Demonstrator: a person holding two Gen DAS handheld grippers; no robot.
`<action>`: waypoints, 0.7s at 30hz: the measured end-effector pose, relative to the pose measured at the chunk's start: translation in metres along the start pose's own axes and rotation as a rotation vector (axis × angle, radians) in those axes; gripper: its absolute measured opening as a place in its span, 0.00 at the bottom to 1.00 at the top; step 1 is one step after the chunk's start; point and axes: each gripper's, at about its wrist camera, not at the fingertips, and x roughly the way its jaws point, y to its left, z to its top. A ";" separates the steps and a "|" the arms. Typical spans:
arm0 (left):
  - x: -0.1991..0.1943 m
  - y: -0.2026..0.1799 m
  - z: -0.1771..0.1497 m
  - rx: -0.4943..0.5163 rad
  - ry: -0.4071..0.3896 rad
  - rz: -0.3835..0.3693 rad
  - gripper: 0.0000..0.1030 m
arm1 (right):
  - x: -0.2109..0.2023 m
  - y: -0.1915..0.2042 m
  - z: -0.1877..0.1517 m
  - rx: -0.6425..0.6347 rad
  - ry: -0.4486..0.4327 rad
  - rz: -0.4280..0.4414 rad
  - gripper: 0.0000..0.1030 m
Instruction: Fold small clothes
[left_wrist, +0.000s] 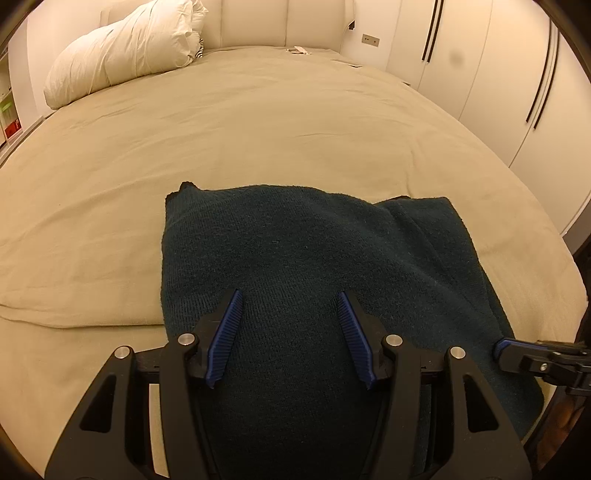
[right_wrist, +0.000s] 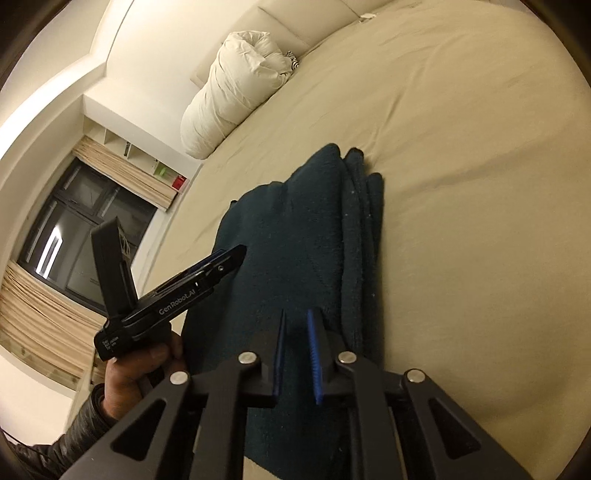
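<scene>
A dark teal knitted garment lies folded in layers on the beige bed sheet. My left gripper is open just above the garment's near part, with nothing between its blue pads. My right gripper has its pads a narrow gap apart, low over the garment's near end with its stacked edges just to the right; no cloth shows between the pads. The right gripper's tip also shows at the right edge of the left wrist view. The left gripper body shows in the right wrist view, held by a hand.
A white rolled duvet lies at the head of the bed by the padded headboard. White wardrobe doors stand to the right. A window with curtains is on the left side of the room.
</scene>
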 end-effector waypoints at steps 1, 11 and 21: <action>-0.001 0.000 0.000 -0.002 -0.002 0.000 0.52 | -0.005 0.005 -0.001 -0.021 -0.004 -0.021 0.17; -0.076 0.002 -0.013 -0.048 -0.165 0.045 0.53 | -0.076 0.093 -0.014 -0.313 -0.224 -0.229 0.64; -0.277 -0.026 -0.060 0.019 -0.782 0.295 1.00 | -0.175 0.190 -0.039 -0.487 -0.803 -0.303 1.00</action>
